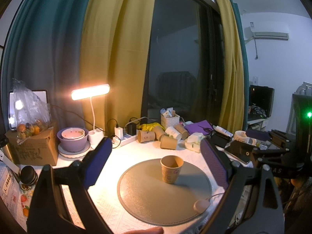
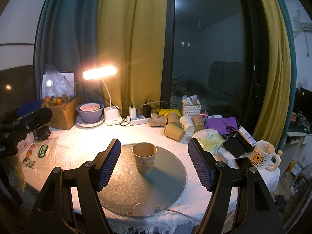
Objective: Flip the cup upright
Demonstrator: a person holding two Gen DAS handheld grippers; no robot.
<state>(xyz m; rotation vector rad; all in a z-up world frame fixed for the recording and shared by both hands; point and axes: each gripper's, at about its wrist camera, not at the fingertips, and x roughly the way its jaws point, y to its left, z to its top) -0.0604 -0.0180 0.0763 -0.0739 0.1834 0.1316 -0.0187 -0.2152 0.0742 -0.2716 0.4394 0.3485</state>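
Note:
A brown paper cup stands upright, mouth up, on a round grey mat; it also shows in the right wrist view on the same mat. My left gripper is open and empty, its blue-padded fingers wide apart, the cup ahead between them without touching. My right gripper is open and empty, its fingers on either side of the cup, apart from it.
Several paper cups lie on their sides at the back. A lit desk lamp, purple bowls, a power strip, a cardboard box, a white mug and a pink puck with cable are on the table.

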